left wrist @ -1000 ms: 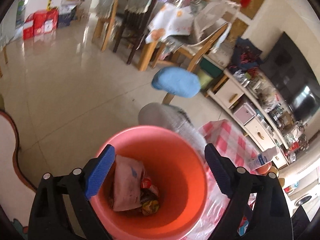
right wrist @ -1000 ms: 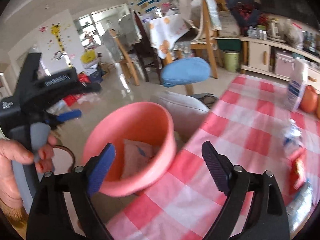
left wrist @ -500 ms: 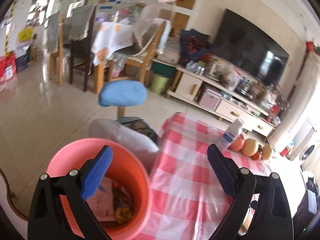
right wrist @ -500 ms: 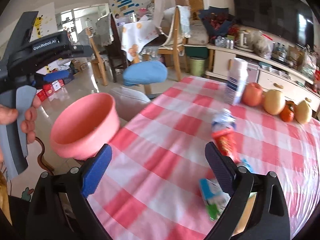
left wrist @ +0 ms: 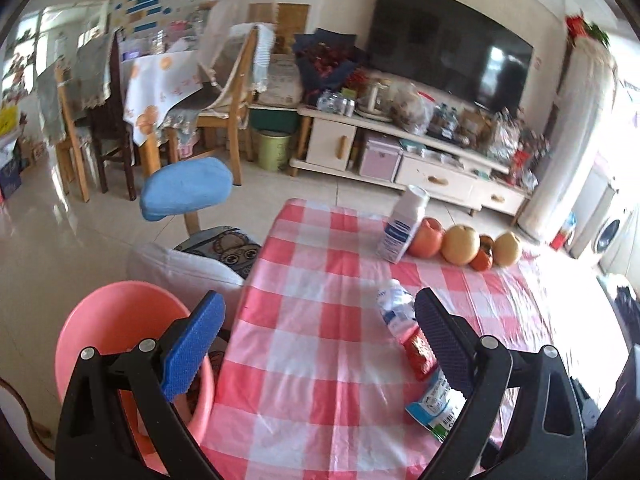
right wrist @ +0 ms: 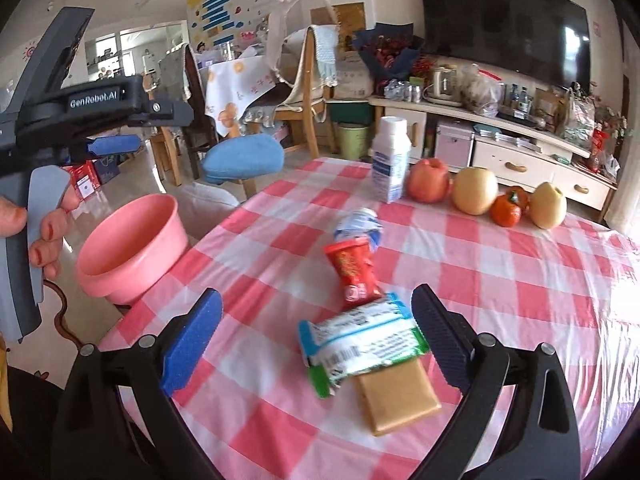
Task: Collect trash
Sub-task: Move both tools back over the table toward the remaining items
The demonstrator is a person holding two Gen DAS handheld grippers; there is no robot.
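Right wrist view looks down over a table [right wrist: 500,280] covered in a red-and-white checked cloth, with the right gripper [right wrist: 316,340] hanging just above its near part, jaws spread wide after opening further in the last moment and pressing on nothing. Between its fingers lies a blue, white and green wrapper [right wrist: 360,344], partly overlapping a flat tan packet [right wrist: 396,400] nearer the camera. Just beyond the wrapper, toward the far edge of the table, lie a red snack packet [right wrist: 354,272] and then a crumpled white-and-blue packet [right wrist: 360,226]. Near the far edge stands a white milk carton [right wrist: 390,160], and beside it a row of fruit [right wrist: 474,196]. Off the table's left edge and lower than its top sits a pink bucket [right wrist: 132,248]; some trash shows inside it in the left wrist view, though most is hidden behind a finger. Above the bucket a hand [right wrist: 40,236] with red nails holds the left gripper [right wrist: 116,146]. Seen from the left wrist, that left gripper [left wrist: 316,344] is also wide open and empty, one finger over the pink bucket [left wrist: 104,320], the other over the red snack packet [left wrist: 418,354] and the wrapper [left wrist: 436,408] on the table [left wrist: 312,320].
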